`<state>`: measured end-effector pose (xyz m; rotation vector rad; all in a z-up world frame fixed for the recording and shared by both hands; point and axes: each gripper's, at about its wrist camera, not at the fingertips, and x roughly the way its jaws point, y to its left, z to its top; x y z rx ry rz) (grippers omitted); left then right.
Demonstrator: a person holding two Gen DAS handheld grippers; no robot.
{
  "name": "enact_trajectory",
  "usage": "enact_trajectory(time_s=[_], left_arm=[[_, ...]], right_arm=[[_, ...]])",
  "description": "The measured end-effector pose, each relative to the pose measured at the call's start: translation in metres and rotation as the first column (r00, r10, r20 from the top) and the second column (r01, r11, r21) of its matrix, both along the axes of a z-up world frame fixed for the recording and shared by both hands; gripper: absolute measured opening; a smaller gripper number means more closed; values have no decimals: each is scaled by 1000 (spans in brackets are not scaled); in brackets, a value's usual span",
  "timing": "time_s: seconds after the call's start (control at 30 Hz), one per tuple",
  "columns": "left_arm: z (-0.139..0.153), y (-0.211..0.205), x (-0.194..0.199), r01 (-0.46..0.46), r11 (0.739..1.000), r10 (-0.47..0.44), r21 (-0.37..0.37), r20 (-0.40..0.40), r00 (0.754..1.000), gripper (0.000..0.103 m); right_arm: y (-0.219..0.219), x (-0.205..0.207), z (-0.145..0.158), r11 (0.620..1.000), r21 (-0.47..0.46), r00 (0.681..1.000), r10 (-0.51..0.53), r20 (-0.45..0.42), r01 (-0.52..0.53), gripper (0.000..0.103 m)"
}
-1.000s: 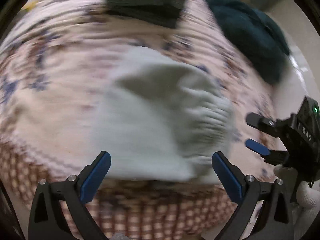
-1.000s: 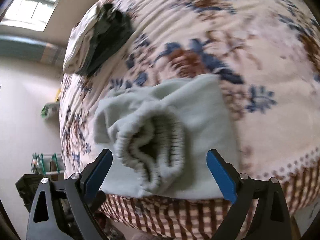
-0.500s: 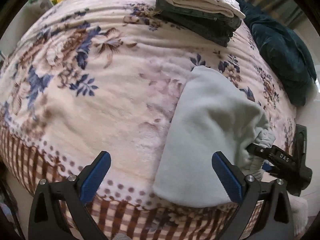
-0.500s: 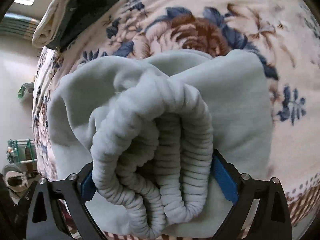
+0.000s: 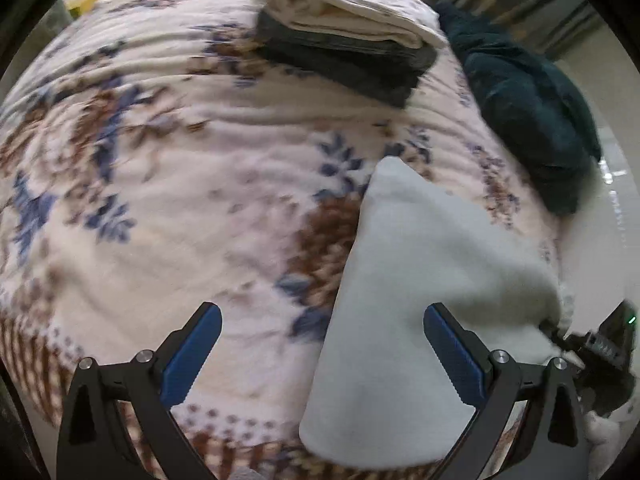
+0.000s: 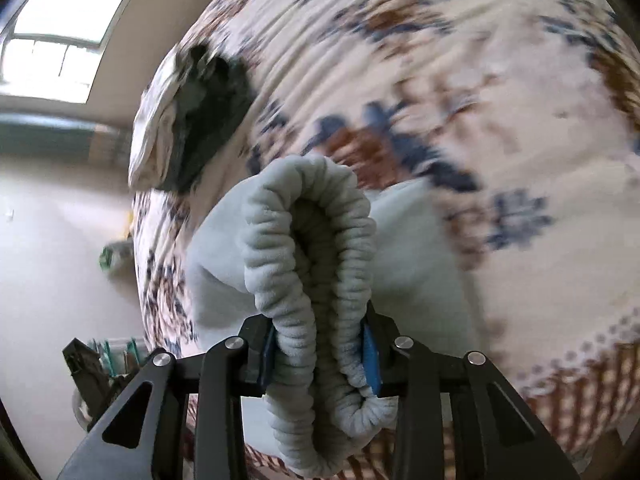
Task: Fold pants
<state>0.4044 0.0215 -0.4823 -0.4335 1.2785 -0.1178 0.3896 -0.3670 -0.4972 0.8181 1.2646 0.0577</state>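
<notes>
The right gripper (image 6: 320, 354) is clamping the bunched elastic waistband (image 6: 316, 264) of the pale grey pants (image 5: 416, 300); its jaws have just been closing, and the blue pads are now pressing the gathered ribbing from both sides, with a loop of it hanging below them. The left gripper (image 5: 322, 356) is standing with its jaws wide apart and nothing between them, one finger over the bare bedspread (image 5: 180, 184), the other over the near part of the pants. The garment is lying already doubled at the near right part of the bed, its lower hem close to the checked border (image 6: 568, 396) where the bedspread drops away. The step in hand looks like picking up the folded bundle by its waistband end, probably to carry it or give it one more fold (which of the two I cannot tell). The next move is calling for a lift that keeps the layers together, perhaps with the left gripper supporting the free end. Room is lying open across the floral middle; a stack of folded clothes (image 5: 344, 44) is sitting at the far side and a dark teal blanket (image 5: 532, 116) is heaped along the right edge, both well apart from the pants.
</notes>
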Motion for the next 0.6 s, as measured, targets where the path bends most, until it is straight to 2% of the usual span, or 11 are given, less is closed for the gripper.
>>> enact_trajectory(time_s=[0.07,0.13,0.23,0.3,0.37,0.4,0.43,0.47,0.5,0.53,0.6], left_arm=[[-3,-16,18,41,998,-41,-54,-8,999,103],[-6,-33,36,68,995,-69,-69,-9,998,103],[-18,-61,74,120,987,-123,-103,-26,992,103],[-37,-82,104,165,976,-175,-140,-68,982,103],[-63,-101,133,198,970,-217,-139,-138,966,103],[-77,-108,145,216,968,-236,-127,-173,956,103],[-93,-115,158,239,964,-260,-119,-211,942,102],[-102,-118,164,248,961,-270,-119,-228,936,102],[-110,-120,170,255,958,-280,-132,-239,930,98],[-113,-120,172,257,954,-288,-155,-233,929,82],[-114,-121,173,272,947,-306,-173,-215,928,71]], right_arm=[[-28,-6,-6,1000,-2,999,-31,-28,31,37],[-51,-7,-23,998,-44,996,-50,-70,47,37],[-75,-6,-74,996,-20,983,-93,-159,91,37],[-74,-2,-104,996,34,978,-73,-194,82,40],[-75,0,-112,996,39,980,-69,-185,77,44],[-76,1,-115,997,45,981,-56,-185,65,53],[-81,0,-117,997,32,979,-67,-191,74,70],[-87,-3,-121,996,6,974,-89,-208,92,78],[-92,-7,-124,994,7,969,-102,-225,107,88],[-96,-9,-127,991,36,965,-115,-235,127,88],[-105,-23,-128,967,143,954,-172,-247,212,88]])
